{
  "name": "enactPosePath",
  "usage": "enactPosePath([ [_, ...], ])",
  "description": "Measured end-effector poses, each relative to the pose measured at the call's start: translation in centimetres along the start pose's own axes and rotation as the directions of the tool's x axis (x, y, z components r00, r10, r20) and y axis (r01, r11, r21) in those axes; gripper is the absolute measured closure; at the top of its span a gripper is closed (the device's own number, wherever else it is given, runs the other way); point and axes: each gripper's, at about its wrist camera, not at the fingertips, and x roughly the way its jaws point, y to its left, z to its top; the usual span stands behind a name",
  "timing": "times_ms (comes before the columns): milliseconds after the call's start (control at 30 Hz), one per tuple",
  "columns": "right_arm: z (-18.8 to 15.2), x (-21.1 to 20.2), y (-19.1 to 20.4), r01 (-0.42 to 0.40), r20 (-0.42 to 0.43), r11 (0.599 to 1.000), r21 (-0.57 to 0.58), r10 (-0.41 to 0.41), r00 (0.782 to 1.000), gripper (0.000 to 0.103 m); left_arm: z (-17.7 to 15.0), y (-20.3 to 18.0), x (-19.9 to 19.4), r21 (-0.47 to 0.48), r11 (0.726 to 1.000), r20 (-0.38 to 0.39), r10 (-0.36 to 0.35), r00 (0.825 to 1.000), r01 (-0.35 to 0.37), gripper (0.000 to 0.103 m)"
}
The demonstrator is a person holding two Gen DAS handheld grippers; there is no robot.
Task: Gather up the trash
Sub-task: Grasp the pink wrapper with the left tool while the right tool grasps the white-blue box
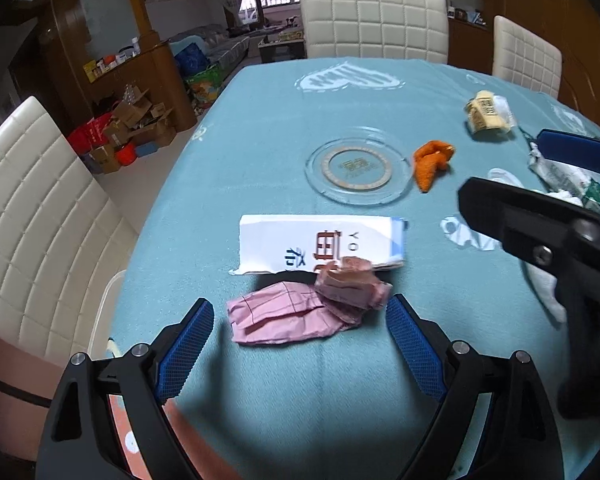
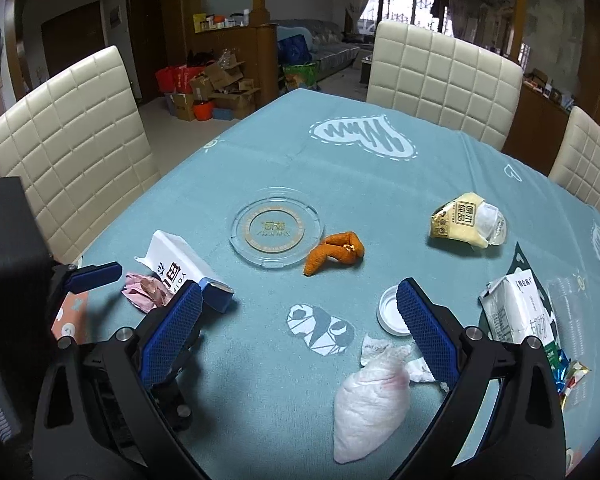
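Trash lies on a teal tablecloth (image 1: 260, 128). My left gripper (image 1: 300, 344) is open and empty, its jaws on either side of a crumpled pink wrapper (image 1: 300, 308), in front of a white carton (image 1: 316, 242). My right gripper (image 2: 300, 332) is open and empty, low over the table, with a crumpled white plastic bag (image 2: 370, 404) and a white lid (image 2: 390, 314) near its right finger. The pink wrapper (image 2: 144, 290) and the carton (image 2: 180, 268) show left in the right wrist view. An orange peel (image 2: 334, 252), a yellow wrapper (image 2: 466, 222) and a white milk bag (image 2: 516, 312) lie farther out.
A clear glass ashtray (image 2: 276, 230) sits mid-table. White padded chairs (image 2: 72, 140) stand around the table. Colourful foil wrappers (image 2: 568, 372) lie at the right edge. Cardboard boxes (image 2: 216, 88) are piled on the floor beyond.
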Motion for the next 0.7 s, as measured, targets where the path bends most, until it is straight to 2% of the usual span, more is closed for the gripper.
enactPosePath([
  [67, 0.0, 0.6, 0.2, -0.009, -0.009, 1.0, -0.007, 0.009, 1.0, 0.007, 0.0, 0.5, 0.3, -0.018, 1.0, 0.017, -0.003, 1.0, 0.004, 0.017],
  [133, 0.1, 1.2, 0.4, -0.021, -0.021, 1.0, -0.007, 0.021, 1.0, 0.007, 0.1, 1.2, 0.3, -0.036, 0.999, 0.024, -0.038, 0.999, 0.038, 0.024],
  [167, 0.1, 1.5, 0.5, -0.031, -0.028, 0.999, -0.006, 0.031, 0.999, 0.007, 0.1, 1.4, 0.3, -0.042, 0.998, 0.02, -0.054, 0.998, 0.055, 0.042],
  [200, 0.0, 1.8, 0.6, -0.041, -0.036, 0.999, -0.004, 0.041, 0.999, 0.007, 0.1, 1.8, 0.1, -0.053, 0.995, 0.018, -0.089, 0.996, 0.089, 0.055],
  [267, -0.1, 2.0, 0.8, -0.062, -0.045, 0.998, -0.002, 0.062, 0.997, 0.007, 0.1, 2.3, -0.2, -0.065, 0.992, 0.015, -0.106, 0.994, 0.107, 0.075],
  [400, -0.4, 2.6, 1.8, -0.098, -0.06, 0.995, -0.017, 0.097, 0.993, 0.007, -0.3, 3.5, -0.6, -0.066, 0.994, 0.014, -0.087, 0.996, 0.088, 0.08],
  [500, -0.3, 3.0, 2.7, -0.092, -0.061, 0.995, -0.047, 0.089, 0.994, 0.007, -0.7, 4.3, -0.8, -0.076, 0.994, 0.019, -0.08, 0.997, 0.082, 0.082],
  [700, 0.6, 5.2, 3.6, -0.088, -0.099, 0.995, -0.048, 0.083, 0.992, 0.015, -0.8, 6.5, -1.2, -0.111, 0.992, 0.03, -0.054, 0.998, 0.057, 0.083],
])
